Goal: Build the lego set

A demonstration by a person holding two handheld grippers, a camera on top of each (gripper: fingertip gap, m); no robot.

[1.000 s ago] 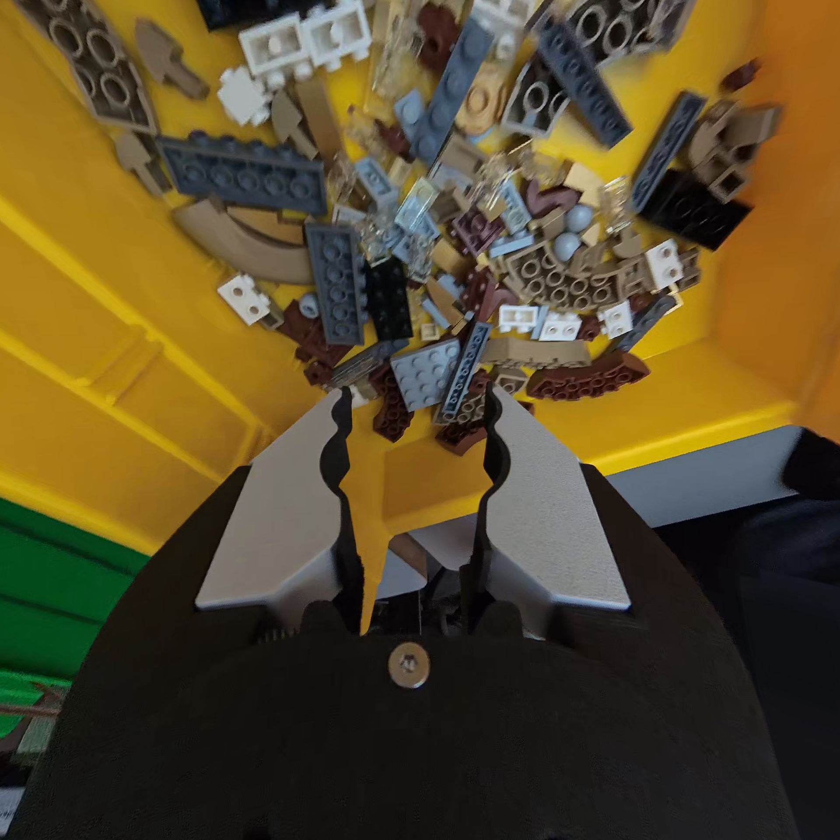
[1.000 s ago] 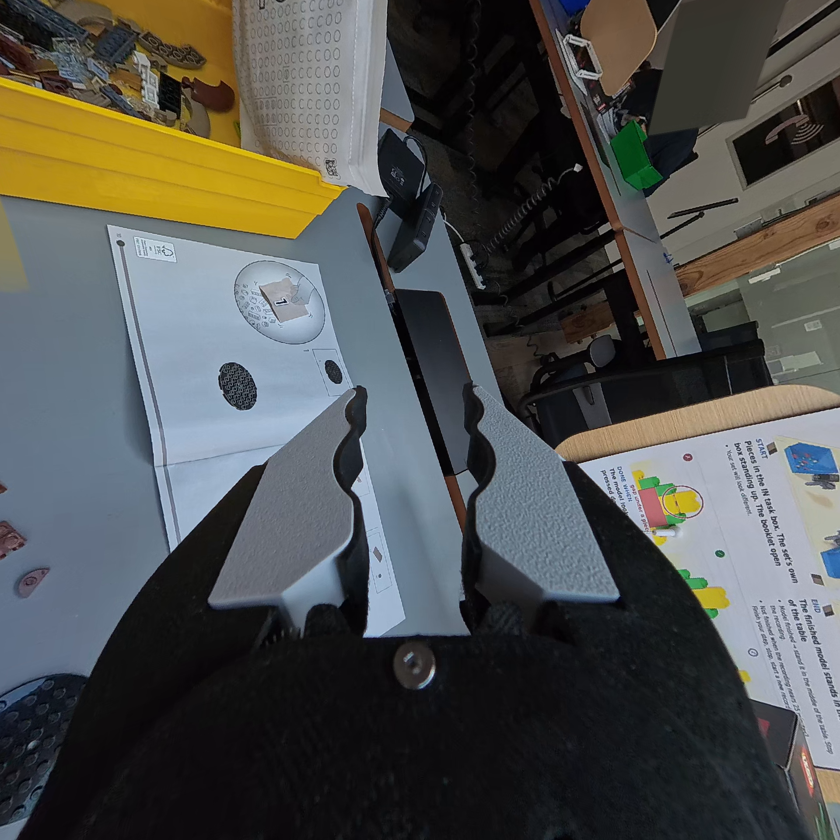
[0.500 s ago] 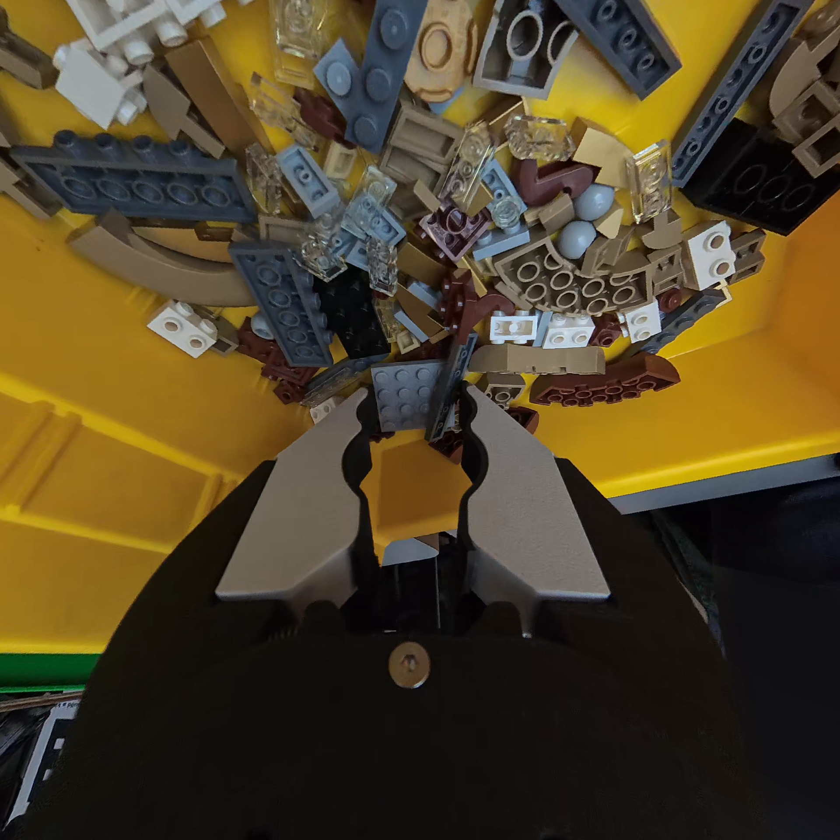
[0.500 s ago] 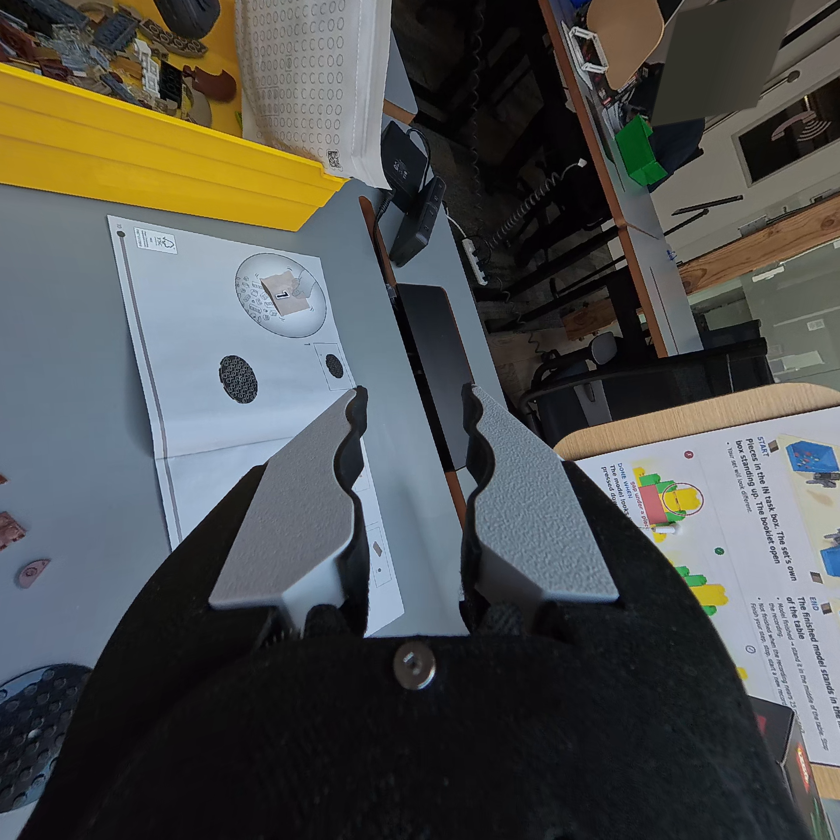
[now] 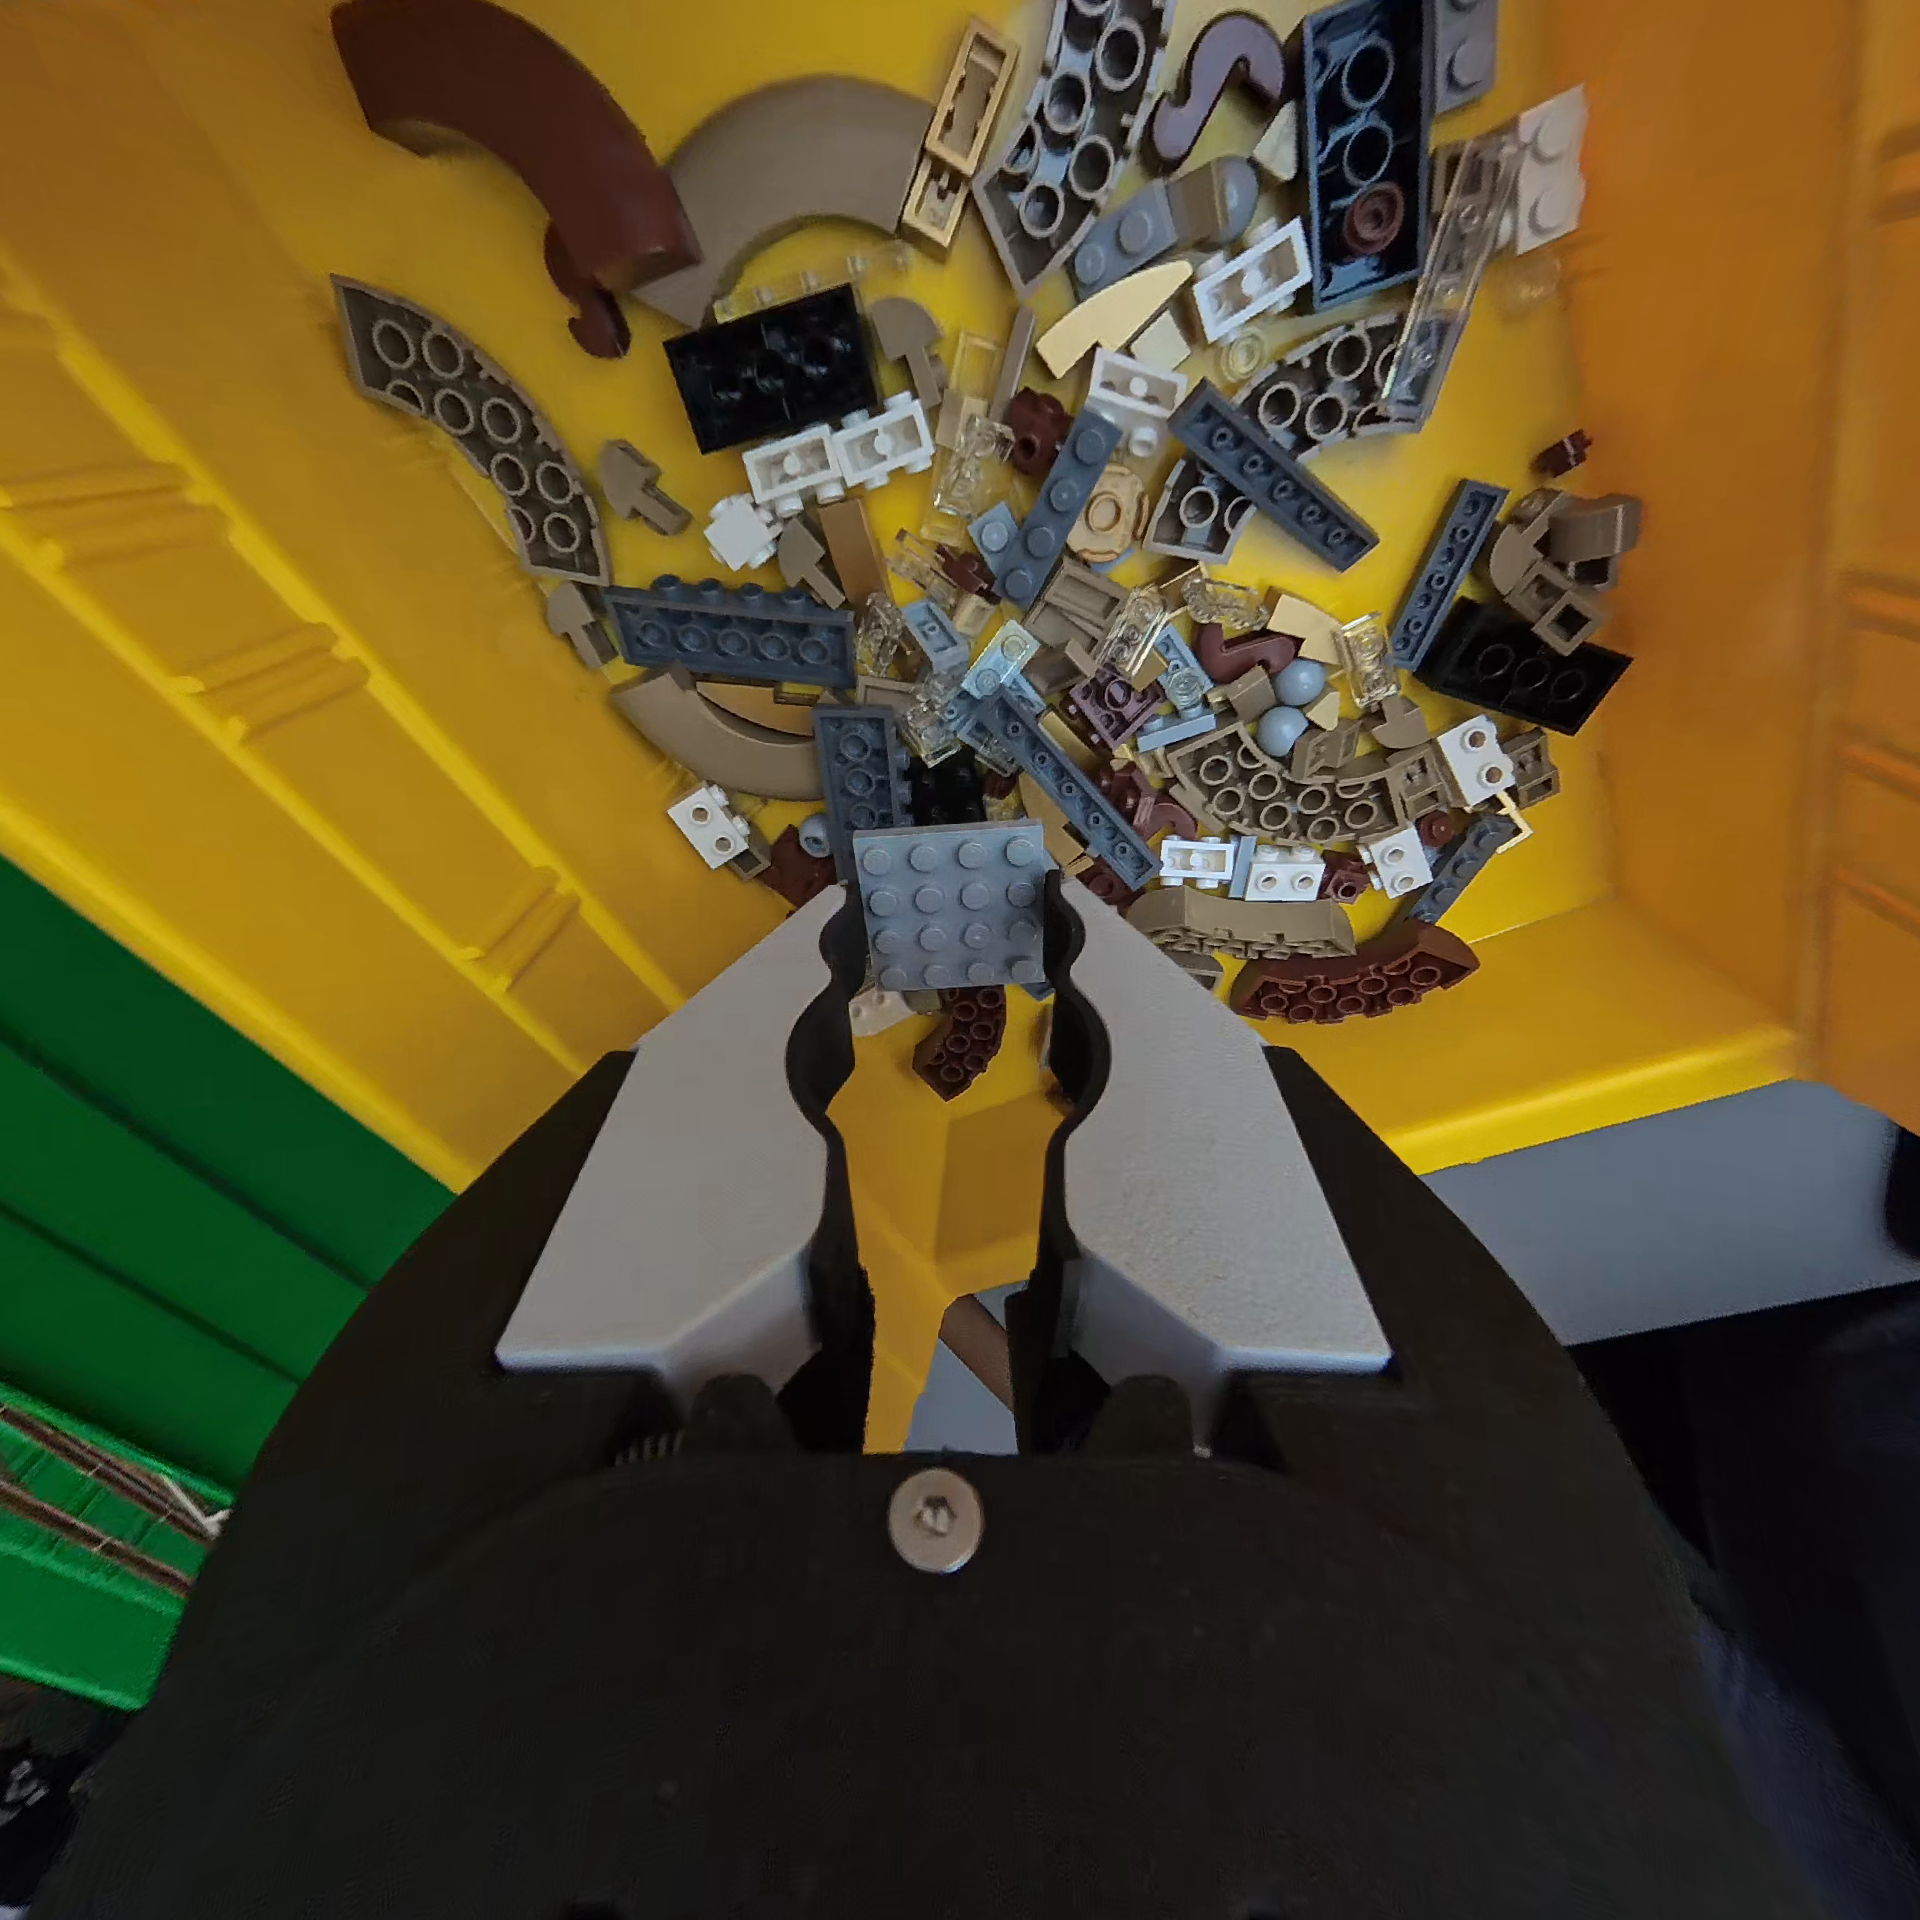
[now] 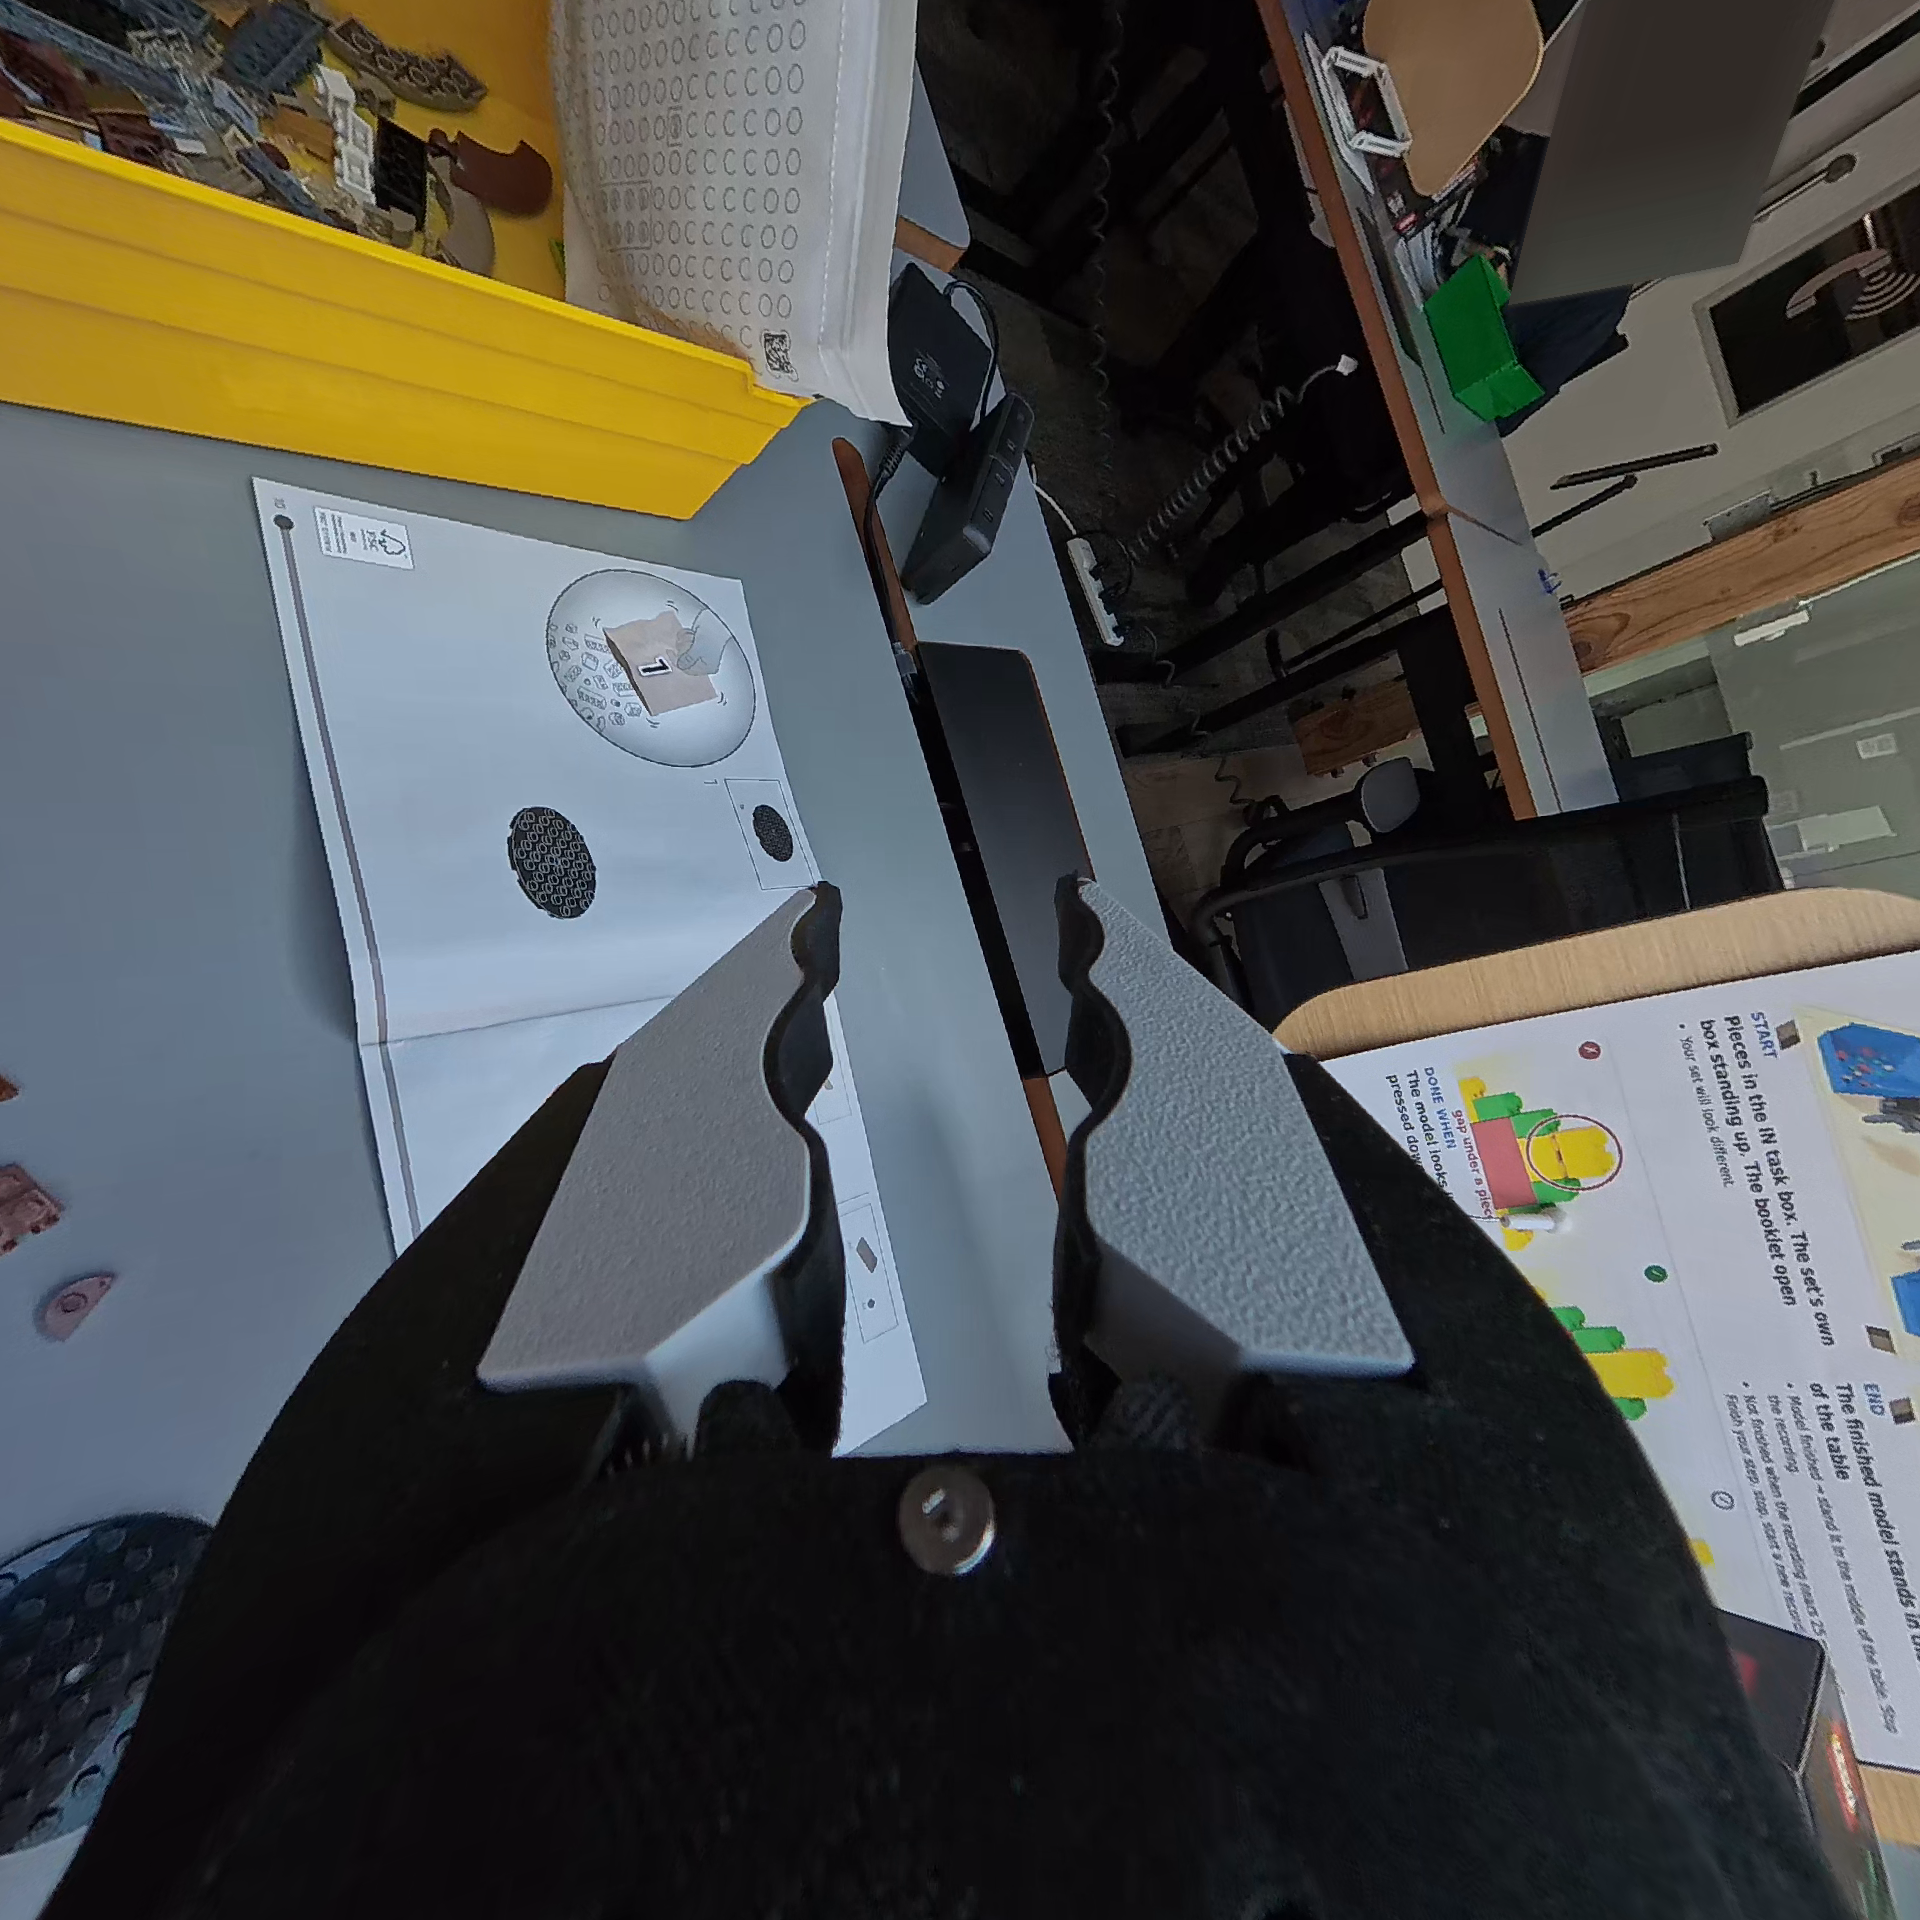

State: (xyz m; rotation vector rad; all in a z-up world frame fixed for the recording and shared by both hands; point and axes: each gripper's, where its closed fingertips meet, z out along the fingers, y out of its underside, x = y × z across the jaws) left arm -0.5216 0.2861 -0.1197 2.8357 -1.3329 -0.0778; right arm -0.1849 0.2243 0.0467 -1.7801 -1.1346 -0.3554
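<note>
My left gripper (image 5: 948, 925) is shut on a light grey square studded plate (image 5: 951, 902) and holds it above the pile of loose bricks (image 5: 1101, 623) in the yellow bin (image 5: 312, 644). My right gripper (image 6: 940, 894) is open and empty above the grey table (image 6: 156, 831), near the right edge of the open instruction booklet (image 6: 499, 790). A dark round studded plate (image 6: 78, 1652) lies at the lower left of the right wrist view. Small brown pieces (image 6: 73, 1299) lie on the table left of the booklet.
The yellow bin (image 6: 364, 343) stands at the table's far side, with a white dotted bag (image 6: 717, 177) hanging over its rim. A green bin (image 5: 156, 1195) sits left of the yellow one. A printed sheet (image 6: 1683, 1247) lies on a wooden surface at right. A black device (image 6: 966, 499) sits past the table edge. Across from one pair of fingers to the other is roughly 40 centimeters.
My left gripper closed on the light grey square plate and lifted it up out of the pile, pulling back from the bin. The right gripper has barely moved.
</note>
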